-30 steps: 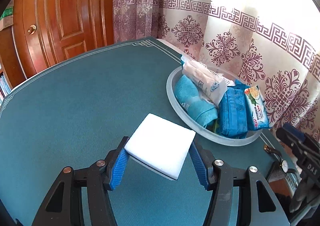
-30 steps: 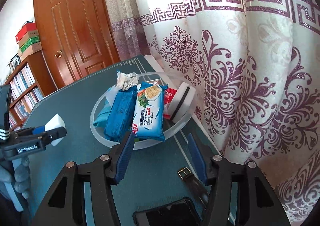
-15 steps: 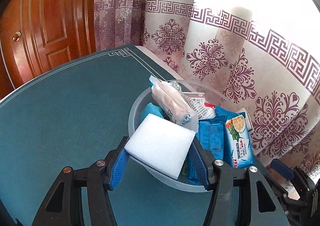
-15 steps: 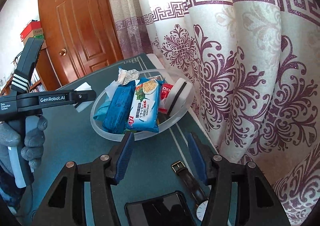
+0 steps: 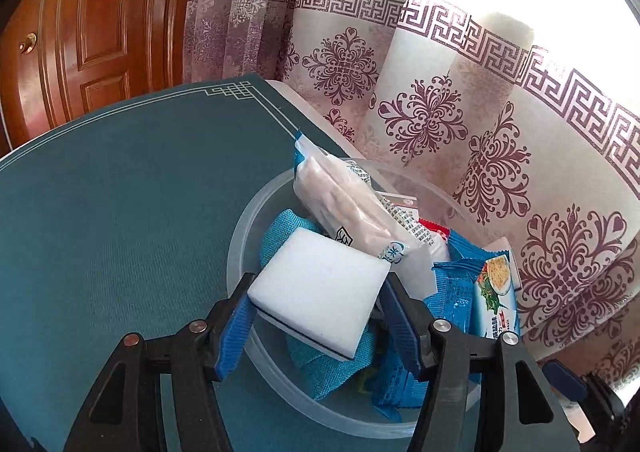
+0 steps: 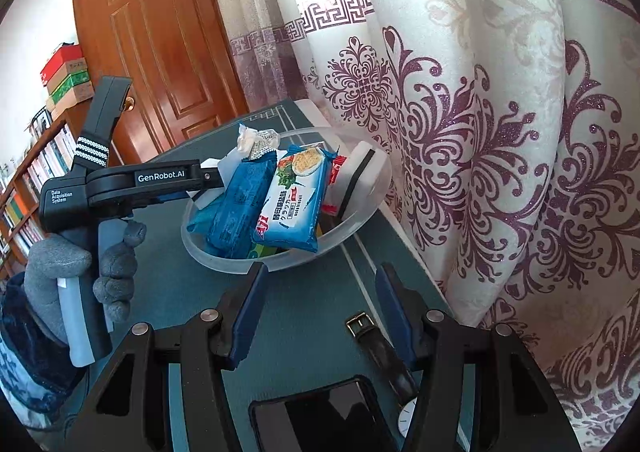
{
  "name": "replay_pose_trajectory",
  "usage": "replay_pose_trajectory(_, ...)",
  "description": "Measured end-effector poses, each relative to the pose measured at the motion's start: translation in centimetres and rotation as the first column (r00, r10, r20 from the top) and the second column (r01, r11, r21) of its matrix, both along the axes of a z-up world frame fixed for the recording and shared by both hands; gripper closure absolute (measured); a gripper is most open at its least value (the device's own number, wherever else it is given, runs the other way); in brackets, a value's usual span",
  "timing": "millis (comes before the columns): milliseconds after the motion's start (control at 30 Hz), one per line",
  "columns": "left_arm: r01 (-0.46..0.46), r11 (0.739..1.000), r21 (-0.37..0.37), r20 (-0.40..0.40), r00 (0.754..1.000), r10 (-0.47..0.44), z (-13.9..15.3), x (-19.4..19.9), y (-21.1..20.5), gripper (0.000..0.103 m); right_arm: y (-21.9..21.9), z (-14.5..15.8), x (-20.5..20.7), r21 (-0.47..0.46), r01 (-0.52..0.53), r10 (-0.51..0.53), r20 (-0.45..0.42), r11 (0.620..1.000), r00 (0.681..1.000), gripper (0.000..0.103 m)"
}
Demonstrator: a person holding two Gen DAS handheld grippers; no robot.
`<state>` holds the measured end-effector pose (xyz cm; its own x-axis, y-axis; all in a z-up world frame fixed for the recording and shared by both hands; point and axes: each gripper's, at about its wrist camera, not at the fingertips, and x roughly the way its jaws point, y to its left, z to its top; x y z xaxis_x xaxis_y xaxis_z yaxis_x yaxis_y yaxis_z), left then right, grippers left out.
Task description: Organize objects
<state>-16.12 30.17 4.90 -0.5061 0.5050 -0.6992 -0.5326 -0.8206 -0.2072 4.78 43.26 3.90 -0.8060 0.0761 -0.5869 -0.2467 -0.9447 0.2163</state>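
Left gripper [image 5: 316, 316], its jaws opening, carried a white rectangular sponge block [image 5: 320, 292] between its blue pads, above the translucent round plastic basin [image 5: 240, 248] on the teal table mat [image 5: 120, 219]. Whether the pads pressed the sponge could not be told. Beneath and beside it crowded a blue woven cloth [image 5: 276, 232], a pale wrapped snack pack [image 5: 344, 207] and a blue cracker packet [image 6: 294, 199]. Right gripper [image 6: 320, 312] stood open and empty short of the basin, over a black-strapped wristwatch [image 6: 384, 356] and a dark phone [image 6: 320, 416]. A patterned curtain [image 6: 480, 131] hung just behind.
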Motion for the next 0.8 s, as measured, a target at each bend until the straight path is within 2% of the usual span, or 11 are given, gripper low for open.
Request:
replay_pose_trajectory(100,0.011,1.0,0.023,0.002,1.0,-0.011,0.3,0.2,-0.3,0.03,0.0,0.0,-0.1,0.0,0.0,0.0,0.0,1.0,1.0,0.046)
replay_pose_trajectory(200,-0.012,0.999,0.03,-0.02,1.0,0.013,0.6,0.4,-0.7,0.013,0.0,0.0,0.0,0.002,0.0,0.0,-0.003,1.0,1.0,0.046)
replay_pose_trajectory(500,-0.042,0.998,0.042,-0.019,0.999,0.043,1.0,1.2,-2.7,0.012,-0.4,0.2,-0.1,0.003,-0.003,0.003,-0.005,1.0,1.0,0.046)
replay_pose_trajectory(567,-0.069,0.997,0.022,-0.037,0.997,0.069,1.1,1.8,-3.2,0.009,-0.5,0.3,-0.1,0.002,-0.003,0.003,-0.006,1.0,1.0,0.044)
replay_pose_trajectory(633,-0.105,0.994,-0.022,-0.059,0.993,0.103,1.1,2.3,-3.5,0.0,-0.7,0.4,0.0,0.0,0.001,-0.001,-0.007,1.0,1.0,0.037)
replay_pose_trajectory(700,-0.138,0.987,-0.085,-0.084,0.988,0.131,1.0,2.8,-3.7,0.0,-0.9,0.5,-0.1,-0.006,0.006,-0.006,-0.008,1.0,1.0,0.031)
replay_pose_trajectory(800,-0.157,0.979,-0.13,-0.104,0.984,0.144,0.8,3.9,-4.4,0.0,-1.2,0.5,0.0,-0.007,0.018,-0.018,-0.002,1.0,1.0,0.021)
